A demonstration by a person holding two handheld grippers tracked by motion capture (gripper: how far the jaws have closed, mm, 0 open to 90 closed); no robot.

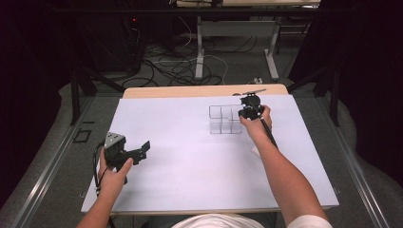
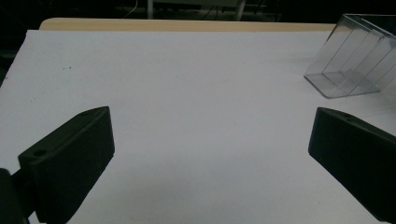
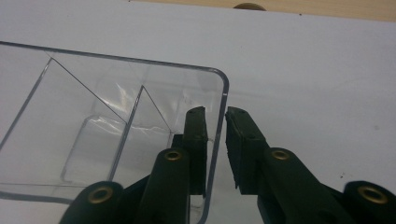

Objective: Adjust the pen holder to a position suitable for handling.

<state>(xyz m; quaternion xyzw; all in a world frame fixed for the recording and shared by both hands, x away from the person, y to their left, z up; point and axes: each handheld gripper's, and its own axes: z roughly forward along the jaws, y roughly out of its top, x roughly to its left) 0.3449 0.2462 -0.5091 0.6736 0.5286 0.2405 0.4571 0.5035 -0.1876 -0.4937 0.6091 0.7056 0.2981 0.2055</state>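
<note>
Black and blocky, the left gripper (image 1: 142, 149) hangs over the white sheet (image 1: 190, 161) well to the left of the clear plastic box (image 1: 225, 119), and nearer the person than it. Its two flat, matte jaws stand wide apart with nothing between them. One box sits on the sheet: see-through, thin-walled, round-cornered, split by clear partitions into several compartments, though I cannot count them surely. At the box's right wall is the right gripper (image 3: 215, 140), one jaw inside the box (image 3: 93, 116) and one outside, so the wall runs between them; a thin gap shows on the outer side, so whether they pinch it I cannot tell. Brass rivets dot its arms.
</note>
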